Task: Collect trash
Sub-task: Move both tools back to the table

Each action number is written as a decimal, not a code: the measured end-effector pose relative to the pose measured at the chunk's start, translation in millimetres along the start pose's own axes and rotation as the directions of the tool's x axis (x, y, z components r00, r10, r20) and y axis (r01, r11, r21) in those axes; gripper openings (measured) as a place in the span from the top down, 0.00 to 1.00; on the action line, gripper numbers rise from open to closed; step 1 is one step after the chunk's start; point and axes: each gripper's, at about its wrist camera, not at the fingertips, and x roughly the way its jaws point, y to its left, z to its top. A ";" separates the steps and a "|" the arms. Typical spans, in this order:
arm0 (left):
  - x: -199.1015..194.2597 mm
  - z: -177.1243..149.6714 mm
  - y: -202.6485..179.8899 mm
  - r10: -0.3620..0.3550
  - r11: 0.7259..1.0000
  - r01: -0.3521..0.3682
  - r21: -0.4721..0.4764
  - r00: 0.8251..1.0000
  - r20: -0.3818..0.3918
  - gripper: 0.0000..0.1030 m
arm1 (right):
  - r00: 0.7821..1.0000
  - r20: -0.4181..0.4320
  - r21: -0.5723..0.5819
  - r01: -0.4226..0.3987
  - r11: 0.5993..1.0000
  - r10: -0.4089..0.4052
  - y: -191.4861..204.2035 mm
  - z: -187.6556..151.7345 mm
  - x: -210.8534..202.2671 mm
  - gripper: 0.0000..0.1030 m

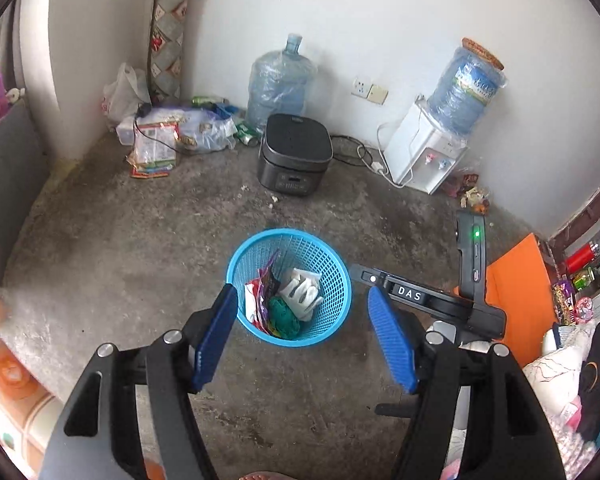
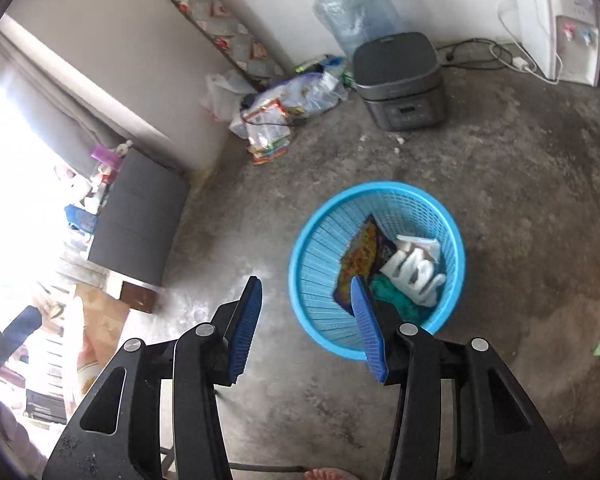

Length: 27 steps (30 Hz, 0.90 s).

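Both grippers above trash basket

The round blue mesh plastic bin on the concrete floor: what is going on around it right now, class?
A person holds a two-finger gripper in each hand above the round blue mesh plastic bin. The left gripper and the right gripper both stand open with nothing between their blue pads. The bin already holds a colourful snack wrapper, crumpled white material and a green wad. More packets and bags lie by the far wall.
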 end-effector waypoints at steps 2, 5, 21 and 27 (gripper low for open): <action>-53.5 -0.2 6.8 0.019 1.000 -0.019 0.001 0.998 0.060 0.34 | 0.997 0.033 -0.062 -0.074 0.995 0.077 28.8 -1.0 -26.2 0.52; -138.7 -17.9 20.3 0.102 0.995 -0.101 -0.011 0.983 0.156 0.29 | 0.979 0.036 -0.174 -0.191 0.966 0.200 74.8 -14.1 -62.6 0.48; -309.4 -285.4 100.7 0.531 0.812 -0.451 -0.369 0.834 0.149 0.27 | 0.767 -0.479 -0.301 -0.600 0.741 0.427 245.9 -161.7 -69.7 0.45; -278.6 -356.2 117.2 0.448 0.771 -0.346 -0.535 0.891 0.070 0.27 | 0.709 -0.595 -0.233 -0.603 0.763 0.379 281.1 -198.4 -42.5 0.47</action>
